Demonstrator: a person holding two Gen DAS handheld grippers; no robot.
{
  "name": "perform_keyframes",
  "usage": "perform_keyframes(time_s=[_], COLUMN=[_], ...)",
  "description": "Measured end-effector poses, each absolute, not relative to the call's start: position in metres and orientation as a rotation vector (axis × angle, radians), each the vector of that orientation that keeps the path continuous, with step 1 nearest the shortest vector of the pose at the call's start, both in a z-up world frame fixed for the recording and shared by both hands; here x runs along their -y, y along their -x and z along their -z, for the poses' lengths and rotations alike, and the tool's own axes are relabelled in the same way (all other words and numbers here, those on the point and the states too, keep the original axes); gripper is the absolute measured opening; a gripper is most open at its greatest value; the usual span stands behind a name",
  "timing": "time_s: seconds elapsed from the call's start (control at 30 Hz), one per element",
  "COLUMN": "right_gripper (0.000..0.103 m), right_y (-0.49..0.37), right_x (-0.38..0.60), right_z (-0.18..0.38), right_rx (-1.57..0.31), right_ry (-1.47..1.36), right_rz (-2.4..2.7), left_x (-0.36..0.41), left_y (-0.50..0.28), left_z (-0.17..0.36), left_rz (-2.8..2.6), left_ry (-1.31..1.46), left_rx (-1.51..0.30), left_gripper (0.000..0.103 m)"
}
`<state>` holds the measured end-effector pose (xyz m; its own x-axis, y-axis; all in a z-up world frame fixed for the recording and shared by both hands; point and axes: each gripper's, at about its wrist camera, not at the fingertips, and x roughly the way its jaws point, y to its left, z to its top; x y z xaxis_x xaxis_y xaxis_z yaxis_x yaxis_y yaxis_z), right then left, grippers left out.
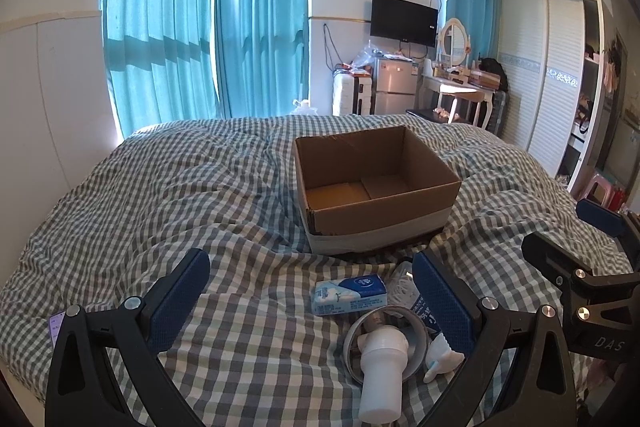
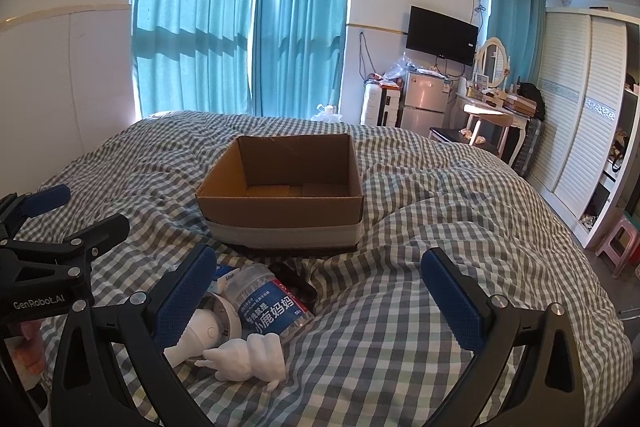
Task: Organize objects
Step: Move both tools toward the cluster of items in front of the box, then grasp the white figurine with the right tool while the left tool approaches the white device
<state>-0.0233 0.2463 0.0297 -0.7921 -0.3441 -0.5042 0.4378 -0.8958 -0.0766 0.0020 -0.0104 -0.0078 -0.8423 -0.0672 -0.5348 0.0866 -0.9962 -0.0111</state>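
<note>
Brown open-topped cardboard box (image 1: pixel 376 187) ahead of both grippers' fingers on checked bed quilt (image 1: pixel 160 195). Left gripper (image 1: pixel 316 301) spread wide, empty; right gripper (image 2: pixel 316 297) likewise.

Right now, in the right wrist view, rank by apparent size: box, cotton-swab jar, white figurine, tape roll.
1. Box.
2. Jar.
3. Figurine.
Tape roll: partly hidden behind the finger, so unranked; the nearer items also look enlarged.

place: home bedroom | cues: checked bed (image 1: pixel 160 187), wardrobe (image 1: pixel 552 79), dressing table (image 2: pixel 496 111)
</note>
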Motion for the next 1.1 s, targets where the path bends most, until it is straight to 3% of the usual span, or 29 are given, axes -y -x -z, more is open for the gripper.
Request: perform_keyframes(time_s=[0.33, 1.1], right_gripper=[0.103, 0.102], right_y=[0.018, 0.030], right_x=[-0.243, -0.209], right_z=[-0.021, 0.083], right_rx=[-0.286, -0.432], right_ry=[-0.710, -1.060], right_rz=[2.571, 2.287], left_x=[0.011, 0.010], left_y=[-0.012, -0.006], left_z=[0.012, 0.074], left_rz=[2.945, 2.861], left_ry=[-0.845, -1.132], left_rx=[-0.027, 0.055], left_gripper=[0.103, 0.103])
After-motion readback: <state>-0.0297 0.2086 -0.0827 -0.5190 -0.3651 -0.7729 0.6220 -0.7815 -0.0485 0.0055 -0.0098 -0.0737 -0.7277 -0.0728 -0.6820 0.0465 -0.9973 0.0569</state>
